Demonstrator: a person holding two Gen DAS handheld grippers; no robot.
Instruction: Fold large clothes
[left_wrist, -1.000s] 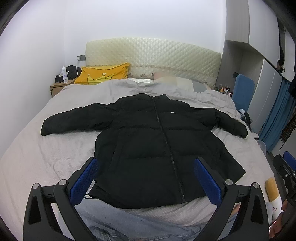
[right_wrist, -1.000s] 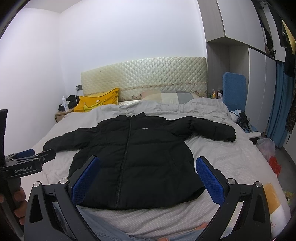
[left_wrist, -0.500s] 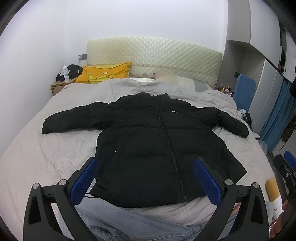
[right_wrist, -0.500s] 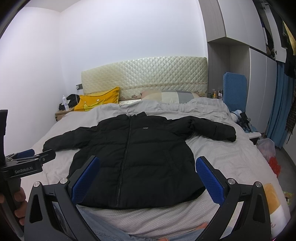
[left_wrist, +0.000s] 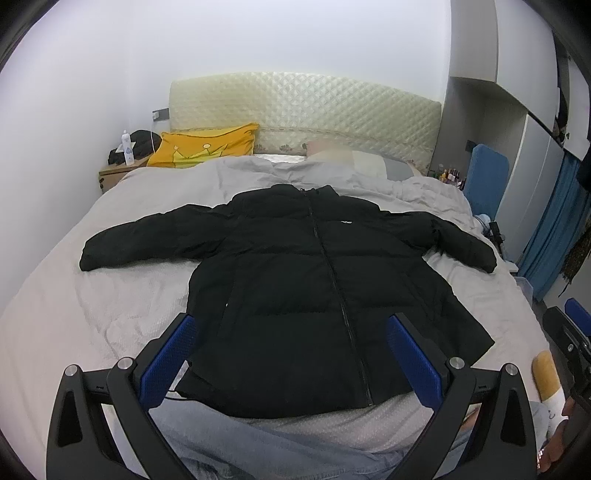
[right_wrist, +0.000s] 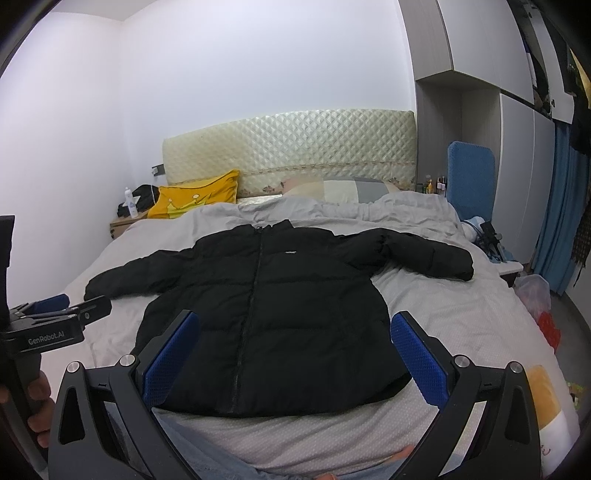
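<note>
My left gripper (left_wrist: 291, 354) fingers spread wide, holding nothing; right gripper (right_wrist: 295, 350) same, both above the jacket hem. Black puffer jacket (left_wrist: 317, 288) lies flat, zipped, front up, collar toward headboard (left_wrist: 303, 110), hem toward me, sleeves out sideways. Grey bedspread (left_wrist: 110, 302) bare on both sides. Yellow pillow (left_wrist: 207, 147) far left, blue chair (right_wrist: 471, 177) right.

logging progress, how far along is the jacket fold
Done: the black puffer jacket lies flat, zipped, face up on the bed, both sleeves spread out. In hand: nothing; the left gripper and right gripper hover near the hem, jaws open. Left: every fold, sleeves and body.
</note>
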